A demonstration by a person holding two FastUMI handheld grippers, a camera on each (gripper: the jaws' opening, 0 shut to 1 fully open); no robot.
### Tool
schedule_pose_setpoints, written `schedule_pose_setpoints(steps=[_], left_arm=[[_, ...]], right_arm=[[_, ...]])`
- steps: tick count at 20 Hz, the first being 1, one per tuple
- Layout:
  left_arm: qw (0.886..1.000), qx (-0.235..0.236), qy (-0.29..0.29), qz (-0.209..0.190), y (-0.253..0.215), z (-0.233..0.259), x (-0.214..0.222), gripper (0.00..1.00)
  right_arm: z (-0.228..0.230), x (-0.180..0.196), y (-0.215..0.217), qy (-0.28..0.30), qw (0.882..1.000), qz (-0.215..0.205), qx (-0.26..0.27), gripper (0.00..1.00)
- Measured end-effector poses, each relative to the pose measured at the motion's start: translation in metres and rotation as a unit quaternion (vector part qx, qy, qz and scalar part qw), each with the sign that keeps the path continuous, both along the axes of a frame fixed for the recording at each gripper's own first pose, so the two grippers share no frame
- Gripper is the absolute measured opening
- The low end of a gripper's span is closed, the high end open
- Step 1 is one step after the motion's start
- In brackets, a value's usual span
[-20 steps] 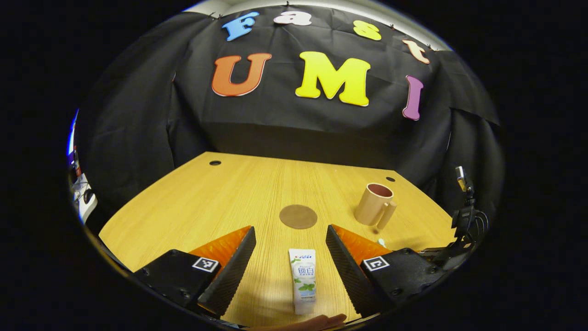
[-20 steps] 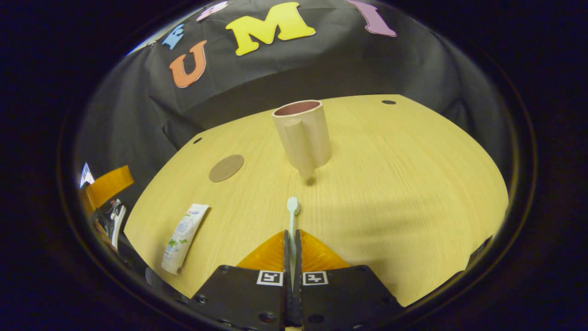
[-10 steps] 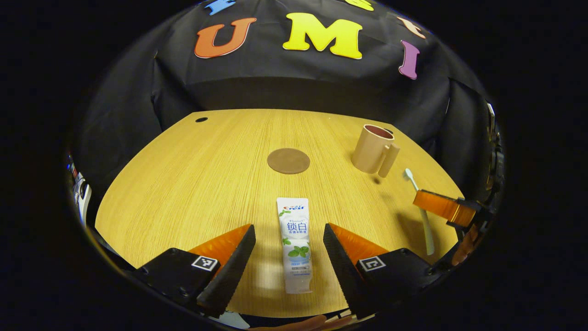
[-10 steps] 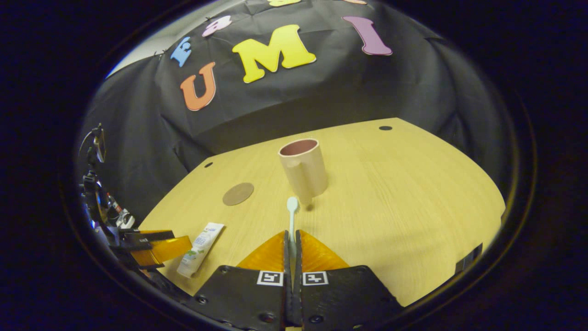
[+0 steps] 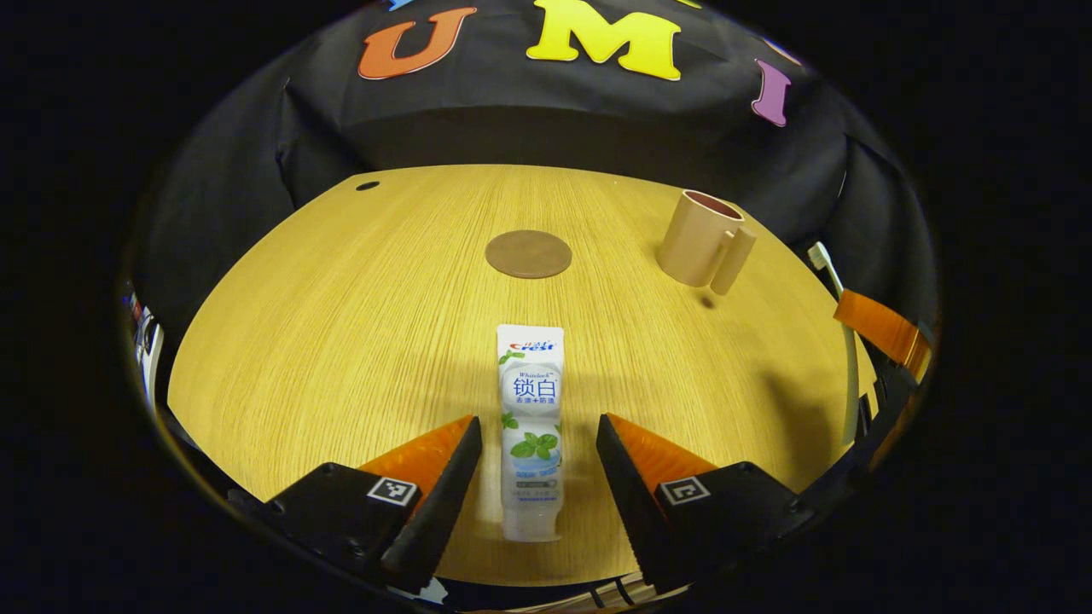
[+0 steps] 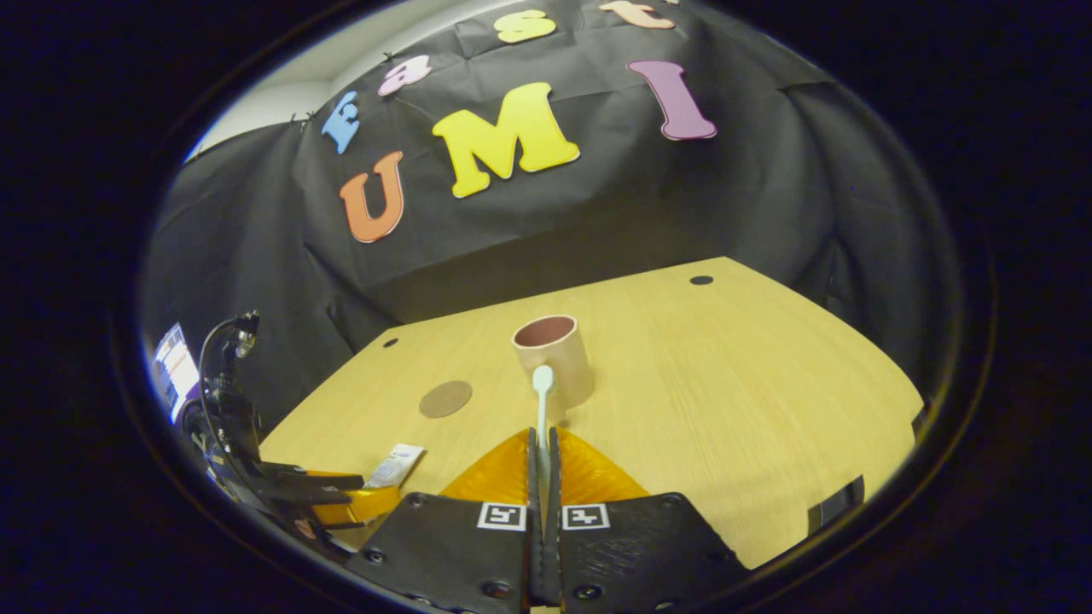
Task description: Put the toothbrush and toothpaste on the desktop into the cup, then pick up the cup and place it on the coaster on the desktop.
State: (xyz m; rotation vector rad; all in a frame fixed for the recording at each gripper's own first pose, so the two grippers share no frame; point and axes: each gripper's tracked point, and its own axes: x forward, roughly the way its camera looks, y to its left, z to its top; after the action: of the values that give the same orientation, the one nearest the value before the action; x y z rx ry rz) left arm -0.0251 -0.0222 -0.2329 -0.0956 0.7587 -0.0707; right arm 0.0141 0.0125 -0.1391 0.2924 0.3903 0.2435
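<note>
- In the left gripper view we see the left gripper [image 5: 537, 443] with its fingers spread wide, one on each side of the toothpaste [image 5: 531, 426]; whether they touch the tube we cannot tell.
- The toothpaste lies flat on the wooden desktop [image 5: 341, 324], its length running away from the camera, its near end between the fingers.
- Beyond the tube the round brown coaster [image 5: 529, 254] lies bare on the desktop, and to its right the beige cup [image 5: 701, 239] stands upright, handle turned toward the camera.
- At the right edge of this view we make out the right gripper [image 5: 879, 328] from the side, with the toothbrush [image 5: 840, 315] in it, bristle end pointing toward the cup and held above the wood.
- In the right gripper view the fingers are pressed together on the toothbrush handle, and the white head sticks out ahead of them, lined up in front of the cup's wall.
- This view looks down into the cup's open mouth, with its darker pinkish inside; the coaster sits to the cup's left, apart from it.
- Low at the left here we see the left gripper from outside, down at the desktop's near edge, beside one end of the toothpaste.
</note>
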Motion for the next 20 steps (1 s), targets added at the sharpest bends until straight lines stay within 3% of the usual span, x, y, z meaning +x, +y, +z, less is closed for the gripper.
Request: schedule_pose_setpoints(steps=[2, 3, 4, 5, 11, 15, 16, 17, 18, 20], left_arm=[[1.0, -0.005, 0.004, -0.005, -0.002, -0.002, 0.0, 0.84], [1.0, -0.01, 0.004, -0.01, -0.004, -0.002, 0.0, 0.73], [1.0, -0.007, 0.007, -0.012, -0.004, -0.004, -0.001, 0.73], [1.0, -0.002, 0.007, -0.012, -0.002, -0.007, -0.002, 0.65], [1.0, 0.007, -0.011, -0.026, -0.002, -0.005, 0.0, 0.46], [0.999, 0.004, -0.03, -0.028, -0.003, -0.003, -0.003, 0.41], [0.998, 0.0, -0.051, -0.033, -0.007, 0.003, -0.001, 0.44], [0.997, 0.003, -0.072, -0.041, -0.01, 0.01, -0.001, 0.4], [0.994, 0.01, -0.097, -0.044, -0.011, 0.018, -0.001, 0.44], [0.987, 0.028, -0.148, -0.045, -0.01, 0.038, 0.001, 0.4]], right_arm=[[0.004, 0.001, -0.002, -0.004, 1.0, -0.005, 0.004, 0.01], [0.005, 0.001, -0.004, -0.005, 1.0, -0.008, 0.004, 0.01], [0.005, 0.001, -0.005, -0.006, 1.0, -0.01, 0.004, 0.01], [0.006, 0.001, -0.005, -0.007, 1.0, -0.011, 0.004, 0.01], [0.014, 0.002, -0.009, -0.014, 1.0, -0.019, 0.008, 0.01], [0.024, 0.007, -0.009, -0.021, 0.999, -0.024, 0.001, 0.01], [0.029, 0.008, -0.011, -0.028, 0.999, -0.026, -0.002, 0.01], [0.033, 0.006, -0.015, -0.033, 0.999, -0.028, -0.004, 0.01], [0.036, 0.006, -0.017, -0.038, 0.999, -0.031, -0.007, 0.01], [0.046, 0.01, -0.016, -0.047, 0.998, -0.032, -0.011, 0.01]])
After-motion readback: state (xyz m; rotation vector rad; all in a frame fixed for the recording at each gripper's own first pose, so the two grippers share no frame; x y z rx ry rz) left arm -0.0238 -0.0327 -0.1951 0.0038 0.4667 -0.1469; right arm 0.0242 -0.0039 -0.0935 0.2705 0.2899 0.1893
